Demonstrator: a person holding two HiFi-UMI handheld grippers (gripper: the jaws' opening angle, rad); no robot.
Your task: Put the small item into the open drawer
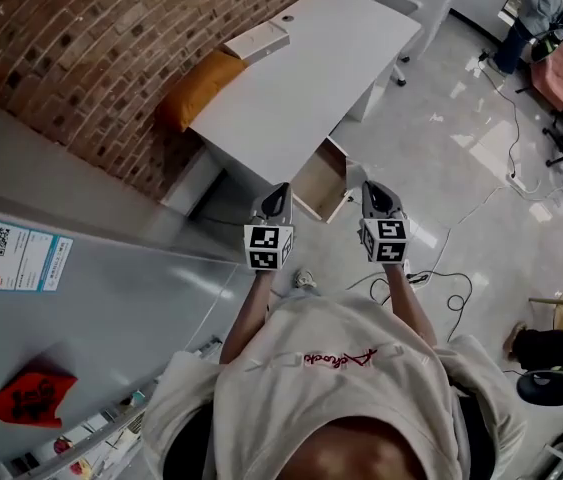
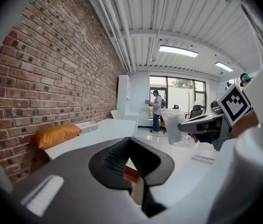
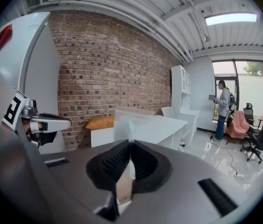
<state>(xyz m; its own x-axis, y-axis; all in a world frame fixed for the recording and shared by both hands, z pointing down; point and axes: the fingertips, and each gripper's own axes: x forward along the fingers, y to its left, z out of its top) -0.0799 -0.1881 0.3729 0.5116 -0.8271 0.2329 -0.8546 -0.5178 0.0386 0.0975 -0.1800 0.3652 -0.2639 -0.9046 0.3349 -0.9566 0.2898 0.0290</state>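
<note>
**Little print, none of it legible**

A blue-and-white label [image 1: 11, 253] with a QR code is stuck on the grey cabinet [image 1: 111, 298] at the left of the head view; its lines of print are too small to read; a red paper [image 1: 29, 396] lower on the same cabinet bears dark characters, also unreadable; red script lettering [image 1: 339, 356] crosses the person's pale shirt [image 1: 341, 408], upside down and not legible; the left gripper [image 1: 278, 193] and right gripper [image 1: 378, 190] bear black-and-white square markers [image 1: 268, 246], patterns without letters.
</note>
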